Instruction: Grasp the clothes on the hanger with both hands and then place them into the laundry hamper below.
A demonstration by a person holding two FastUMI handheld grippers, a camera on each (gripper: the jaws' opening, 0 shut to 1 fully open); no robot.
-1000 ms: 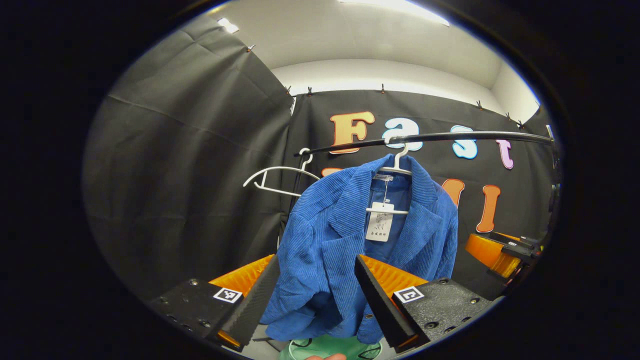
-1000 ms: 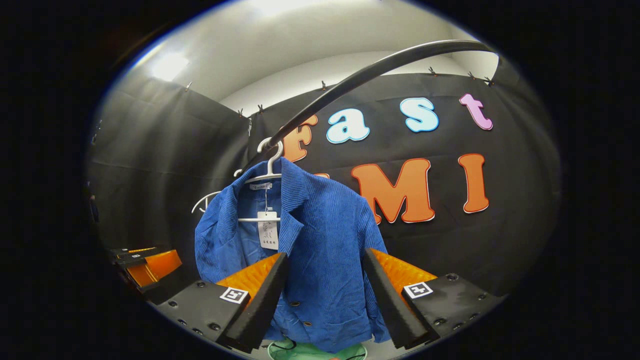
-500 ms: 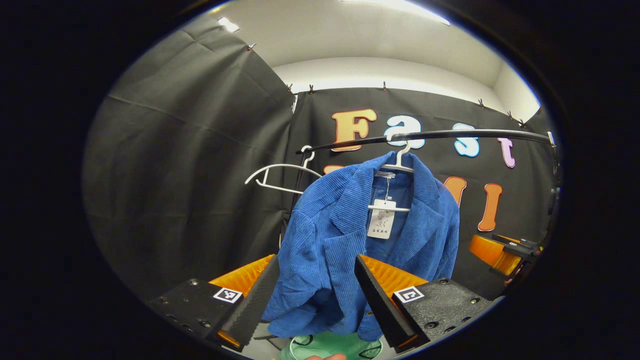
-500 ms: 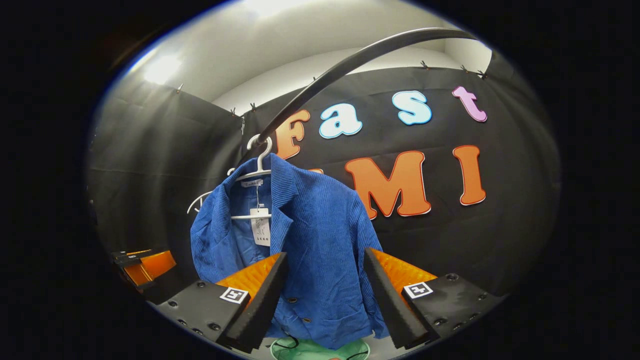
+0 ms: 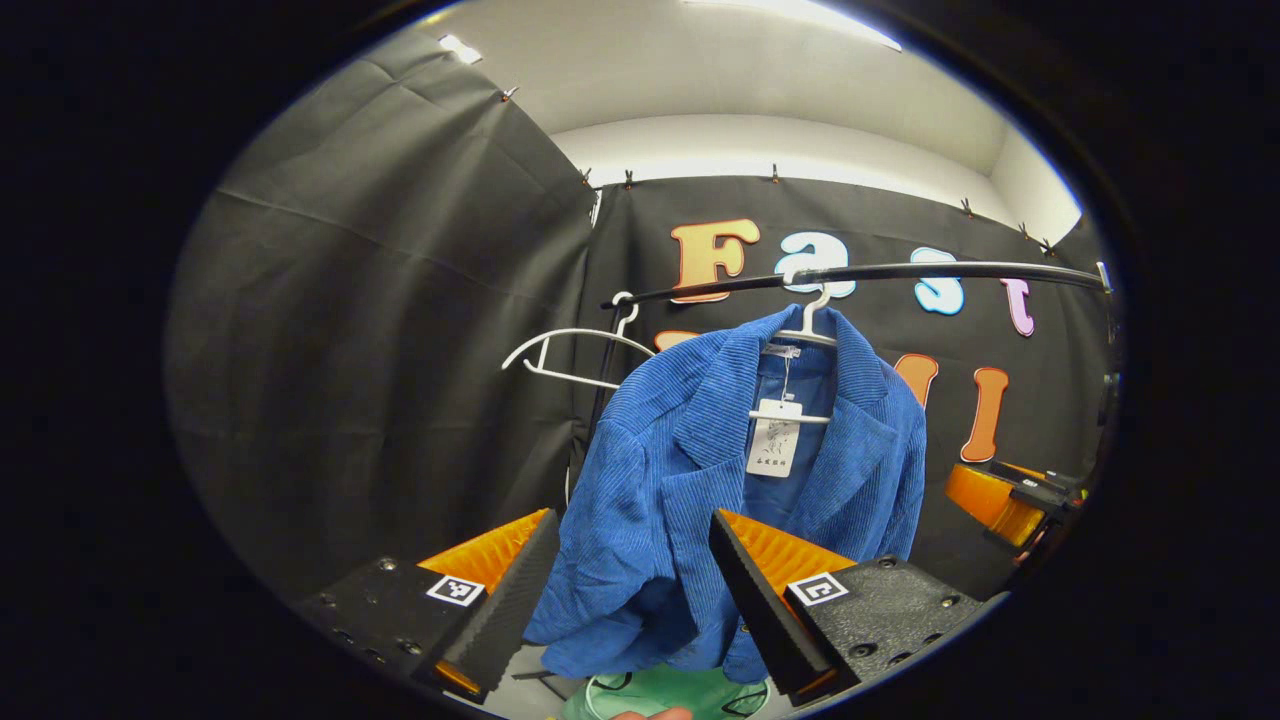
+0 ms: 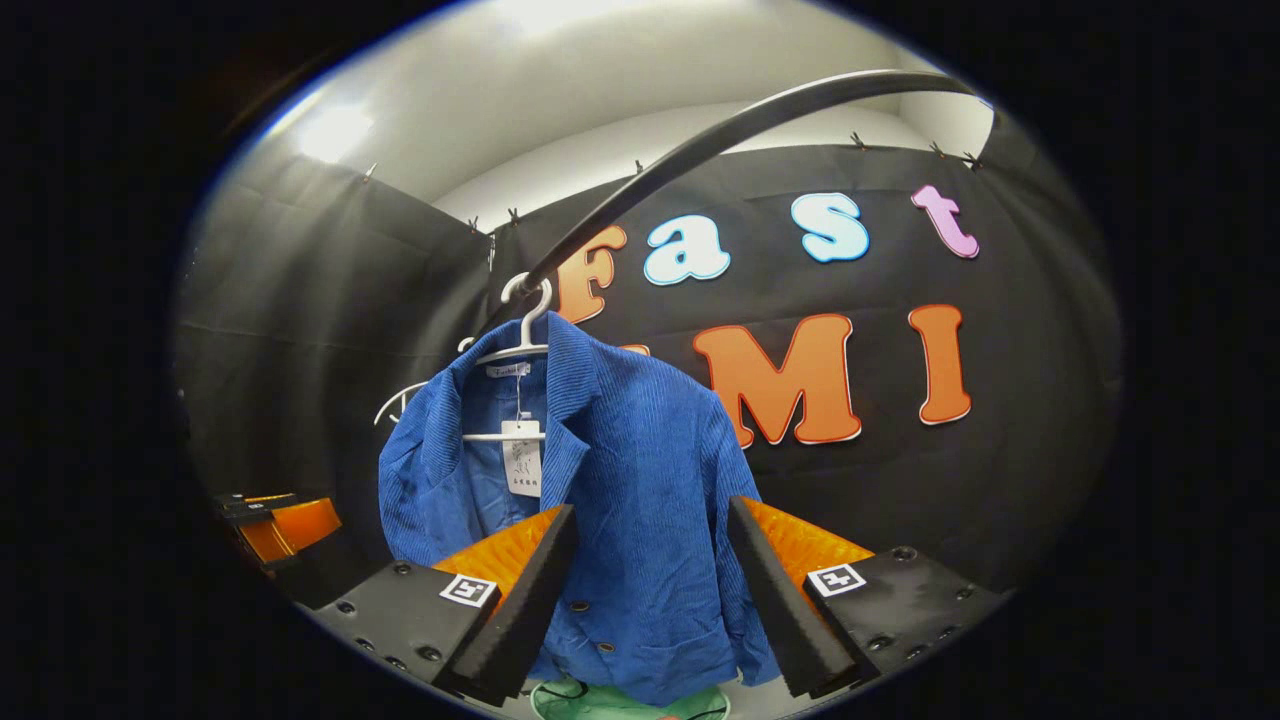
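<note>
Left gripper (image 5: pixel 625 590) and right gripper (image 6: pixel 650 590) both gape, holding nothing. Ahead, the jacket (image 5: pixel 720 480) hangs on its hanger (image 5: pixel 812 325) above the hamper (image 5: pixel 680 695). Soft, floppy corduroy, probably light: pinch each shoulder.

I see jacket (image 5: pixel 690 500) as ribbed corduroy cloth, matt, soft-looking; paper tag (image 5: pixel 772 448) on string at collar. White hanger (image 5: pixel 805 325) reads smooth plastic, second hanger (image 5: pixel 570 350) same. Rail (image 5: pixel 950 270) dark, smooth, slight sheen, likely metal. Booth wall (image 5: pixel 380 330) matt creased cloth. My left fingers (image 5: pixel 500 610) show ridged, matt inner faces; hamper (image 6: pixel 620 700) material unclear
</note>
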